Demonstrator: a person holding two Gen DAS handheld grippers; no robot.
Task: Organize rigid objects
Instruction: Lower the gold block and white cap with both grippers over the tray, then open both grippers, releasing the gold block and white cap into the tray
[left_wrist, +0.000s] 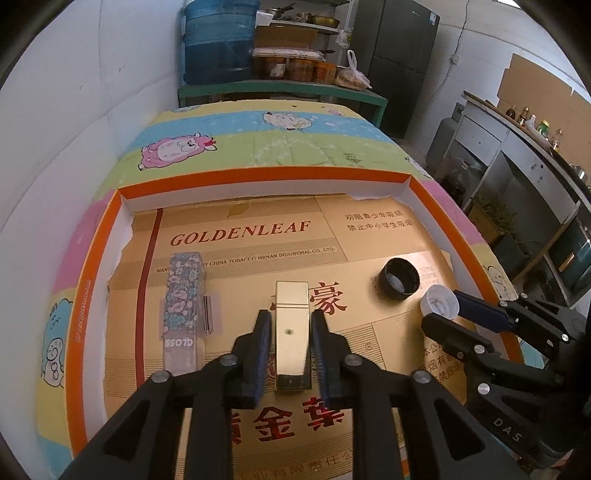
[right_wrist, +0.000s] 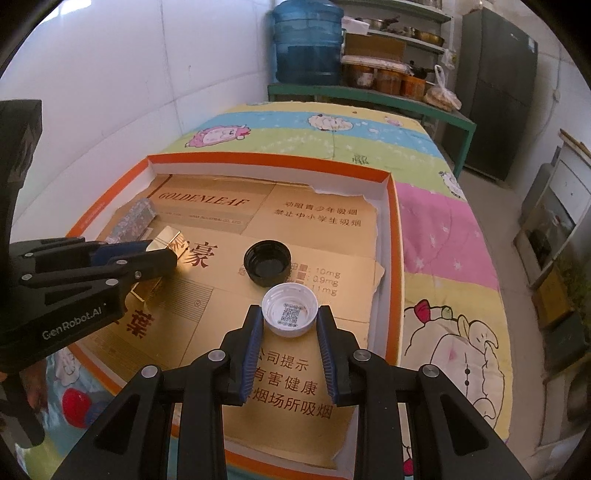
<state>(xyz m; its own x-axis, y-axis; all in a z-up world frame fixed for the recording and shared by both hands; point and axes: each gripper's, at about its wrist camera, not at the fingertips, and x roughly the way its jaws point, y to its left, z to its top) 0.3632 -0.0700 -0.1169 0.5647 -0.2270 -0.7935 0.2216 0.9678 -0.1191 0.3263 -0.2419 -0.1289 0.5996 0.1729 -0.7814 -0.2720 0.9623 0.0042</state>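
A shiny gold box (left_wrist: 291, 332) lies on the cardboard floor of an orange-rimmed tray (left_wrist: 258, 174). My left gripper (left_wrist: 291, 321) straddles it, fingers close on both sides with small gaps. A floral "GLOSS" box (left_wrist: 183, 306) lies to its left. A black cap (left_wrist: 399, 277) and a white cap (left_wrist: 440, 301) lie at the right. In the right wrist view my right gripper (right_wrist: 290, 315) has the white cap (right_wrist: 290, 310) between its fingertips, touching or nearly so. The black cap (right_wrist: 266, 263) sits just beyond. The left gripper (right_wrist: 159, 254) and gold box (right_wrist: 173, 240) show at left.
The tray rests on a cartoon-print quilt (left_wrist: 258, 140) over a bed against a white wall. Behind stand a green shelf with blue water jugs (left_wrist: 218, 40), jars and a dark fridge (left_wrist: 399, 59). Kitchen counters (left_wrist: 517, 166) run along the right.
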